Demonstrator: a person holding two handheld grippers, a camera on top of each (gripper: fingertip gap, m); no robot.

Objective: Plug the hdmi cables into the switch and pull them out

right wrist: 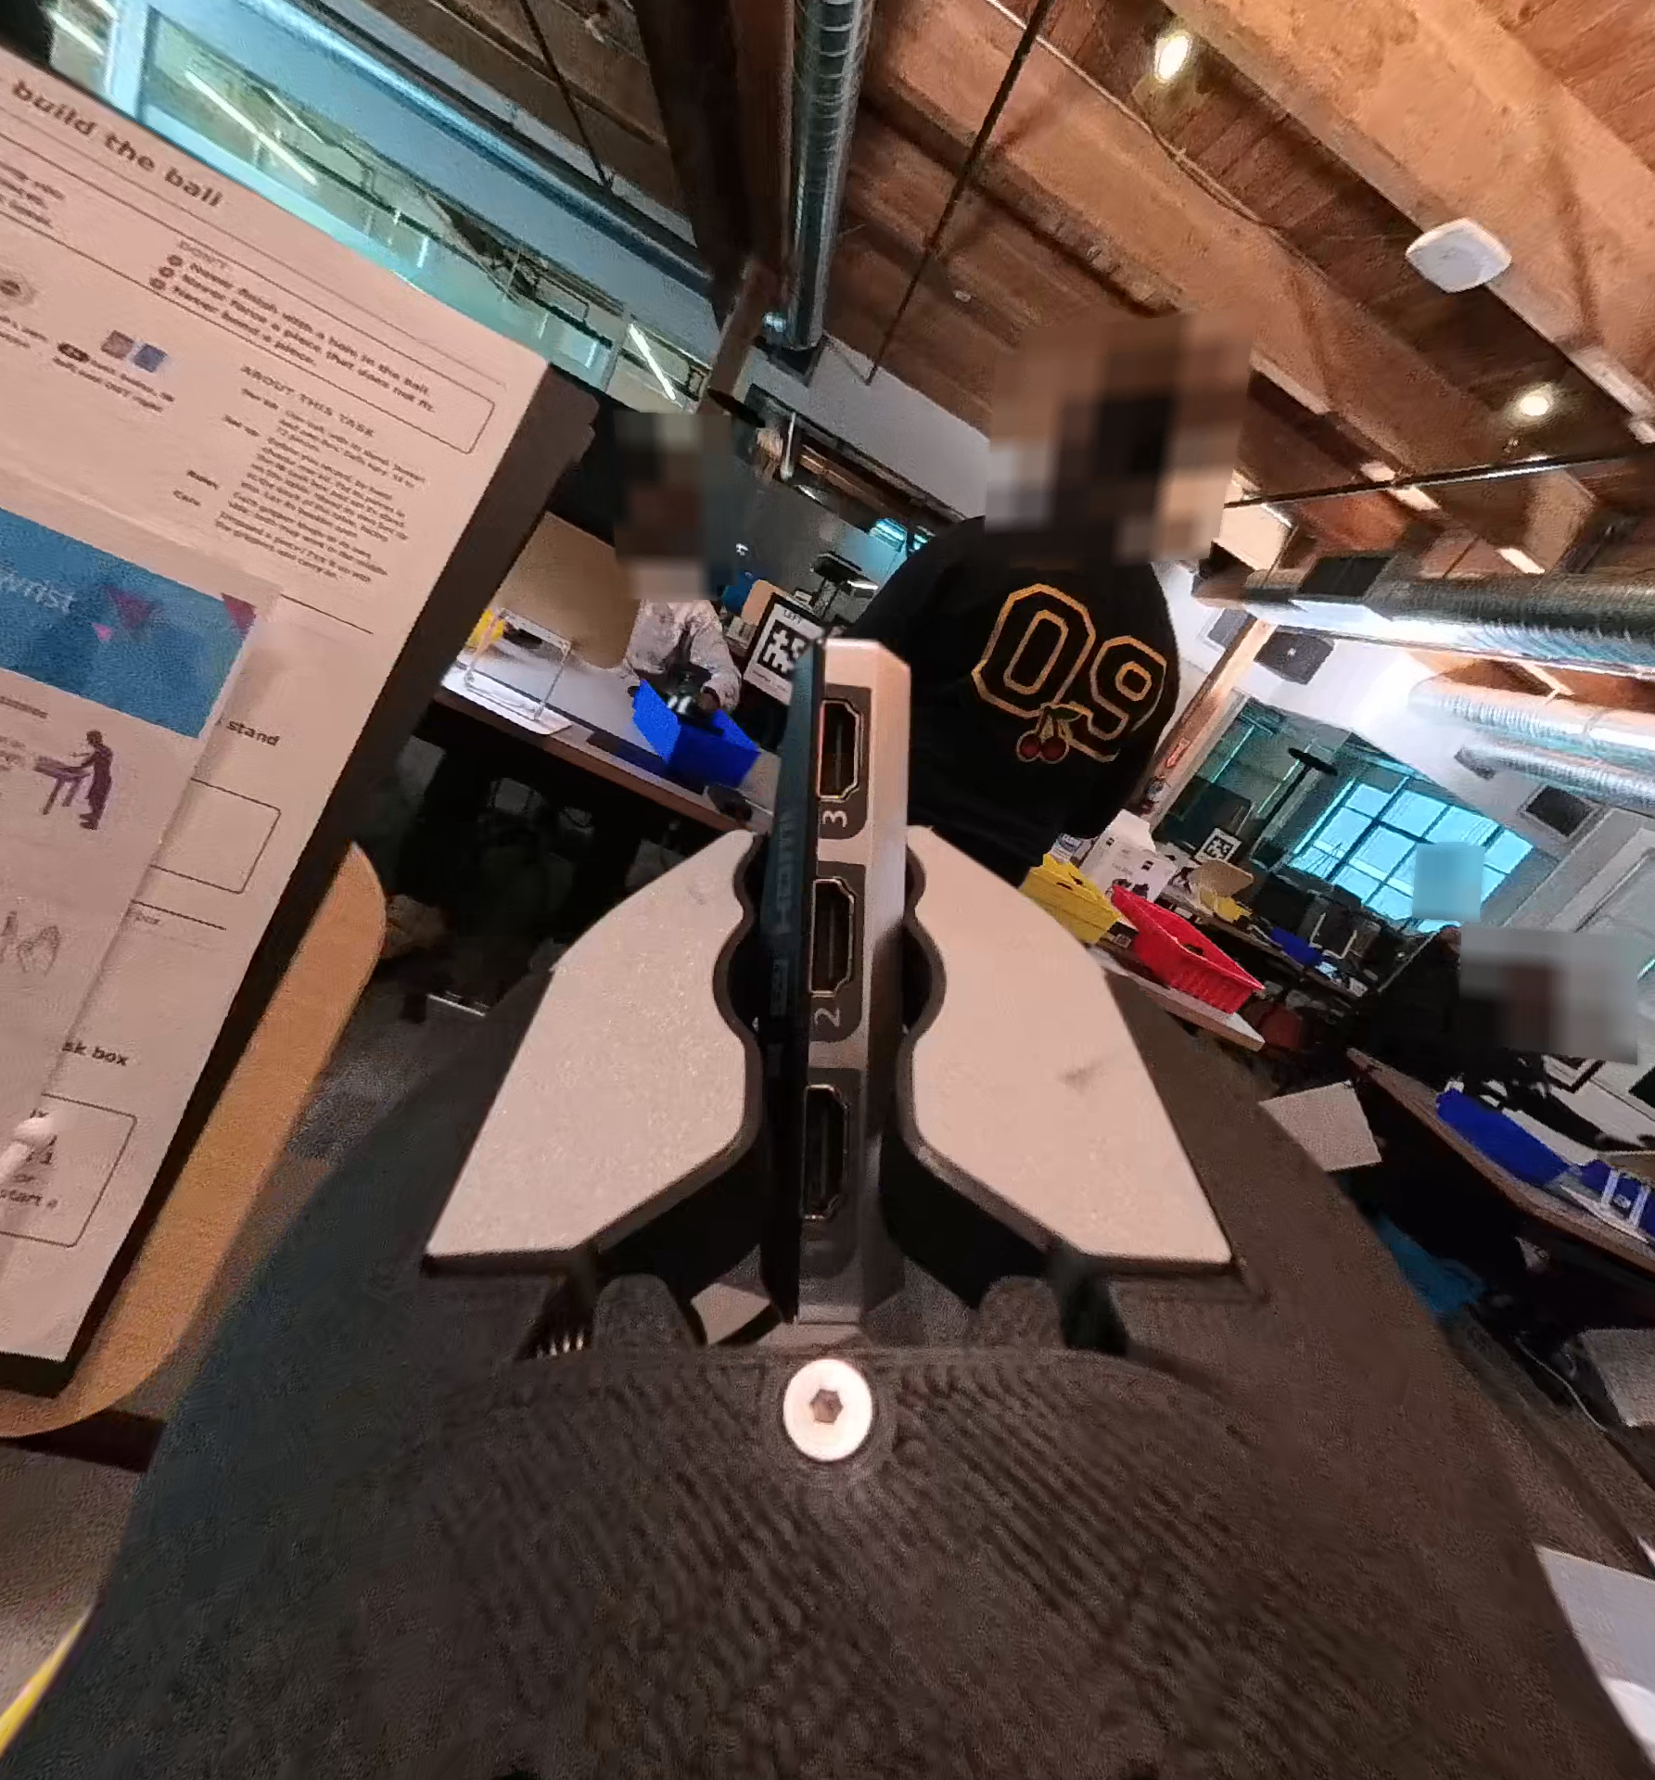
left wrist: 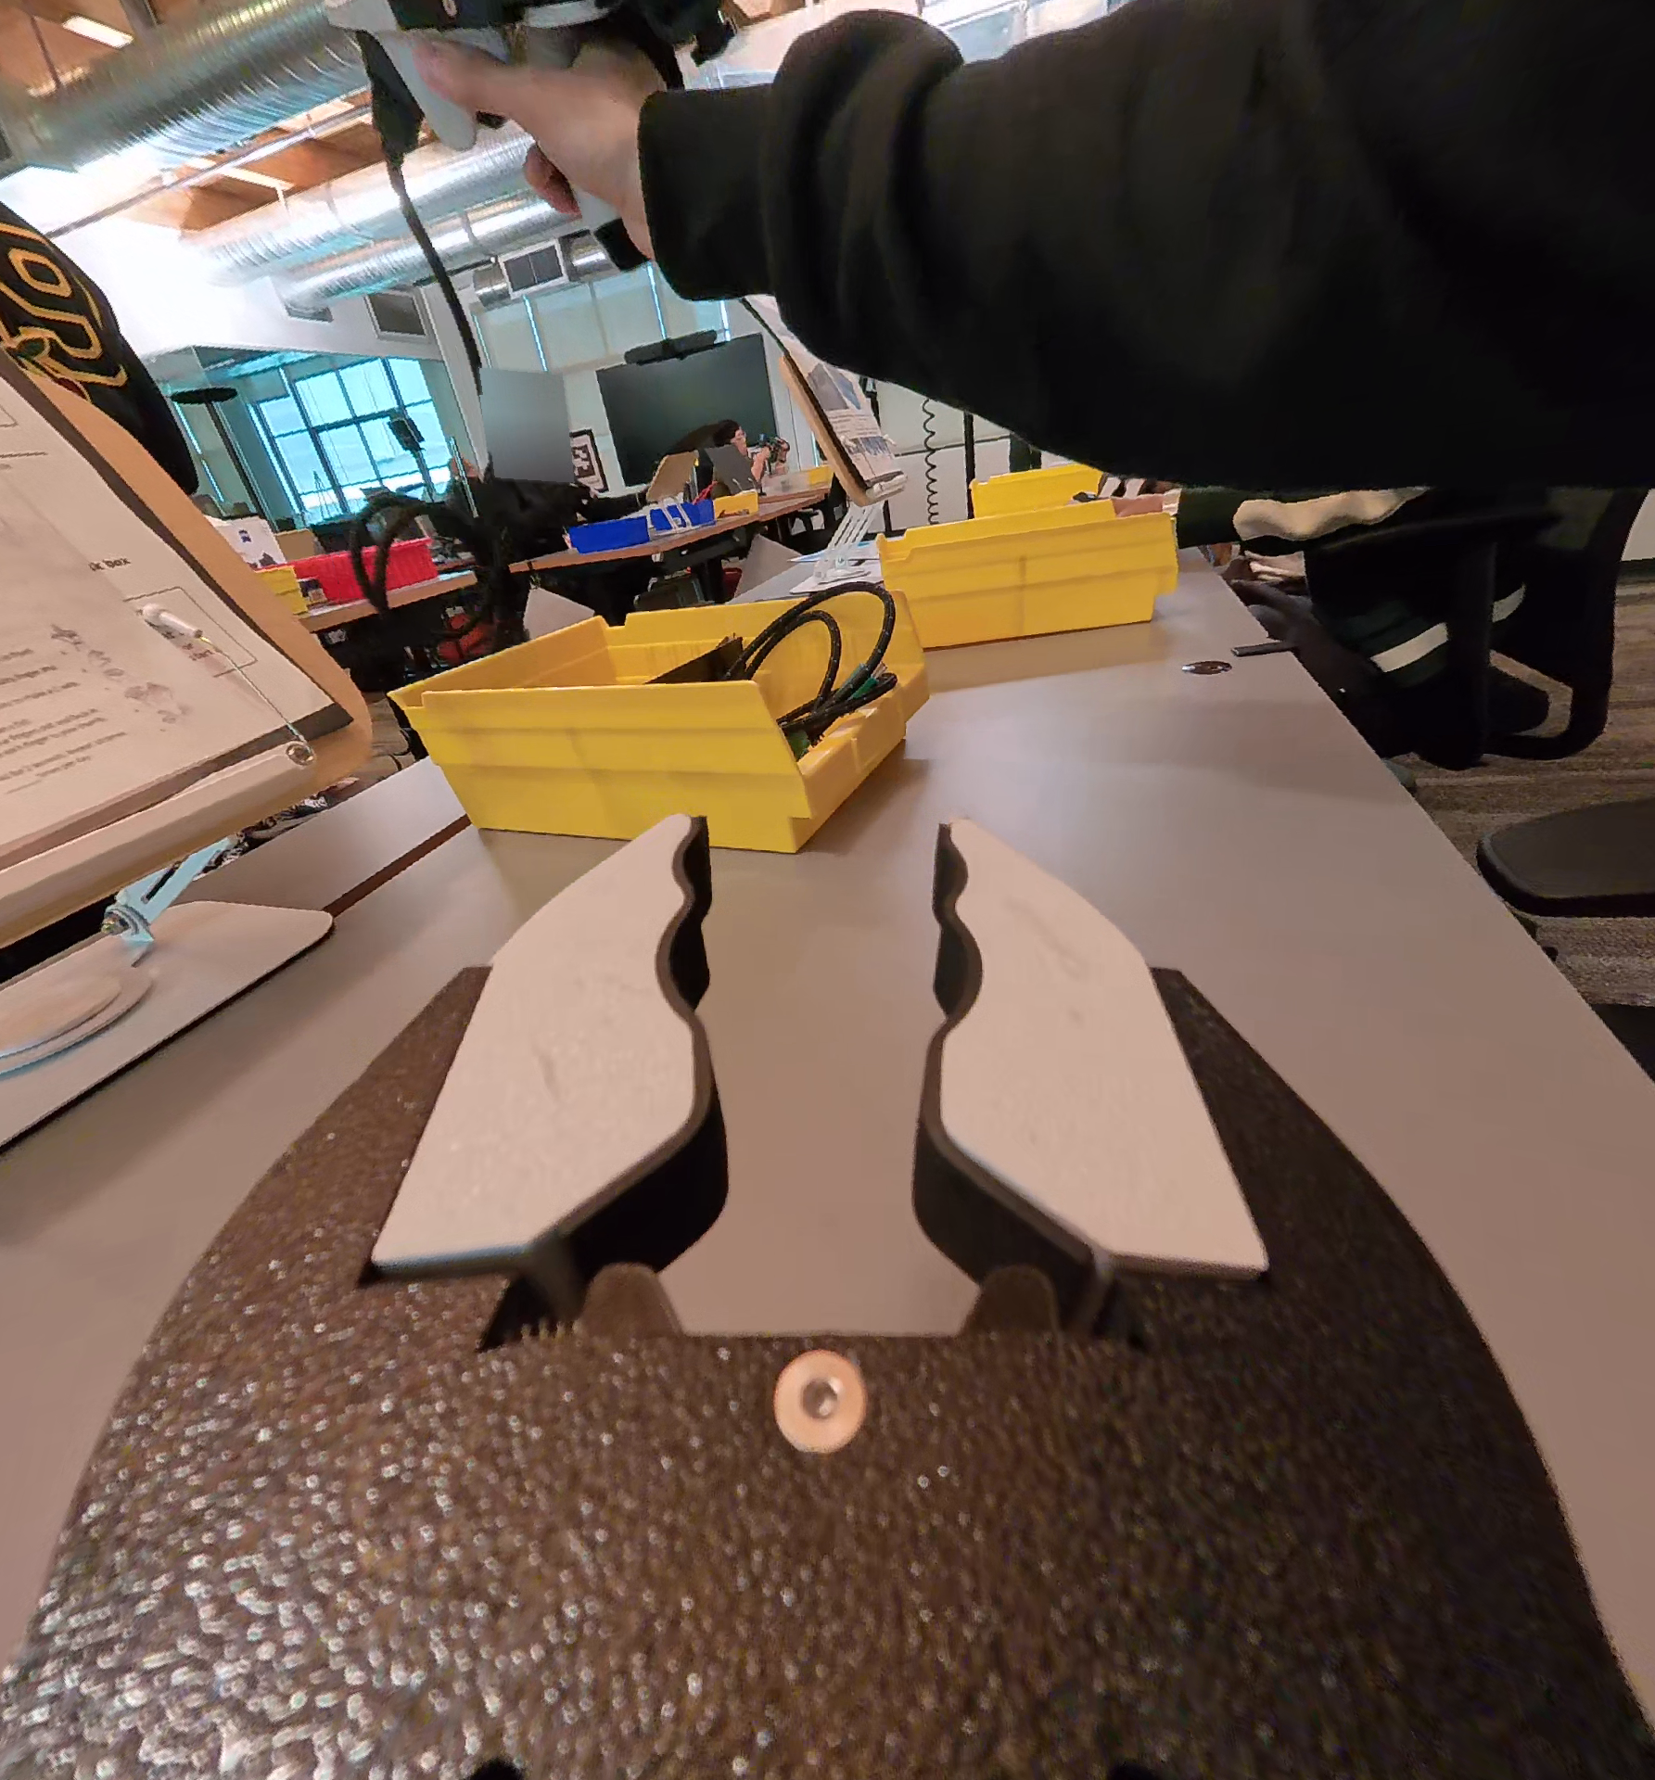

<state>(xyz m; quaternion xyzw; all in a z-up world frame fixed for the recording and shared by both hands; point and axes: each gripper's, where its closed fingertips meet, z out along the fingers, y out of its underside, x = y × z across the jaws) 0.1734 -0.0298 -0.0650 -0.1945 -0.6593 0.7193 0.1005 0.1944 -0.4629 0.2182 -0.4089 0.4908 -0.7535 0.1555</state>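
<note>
Between the right gripper fingers, clenched on its flat faces, stands the slim silver-and-black HDMI switch, lifted off the grey tabletop with three empty ports facing the camera. Left gripper hovers low over the tabletop, fingers parted and grasping nothing. Black HDMI cables lie coiled in the near yellow plastic bin, farther along. Probable risks: the thin switch may pivot or slip under insertion force; tangled cables may drag the bin.
</note>
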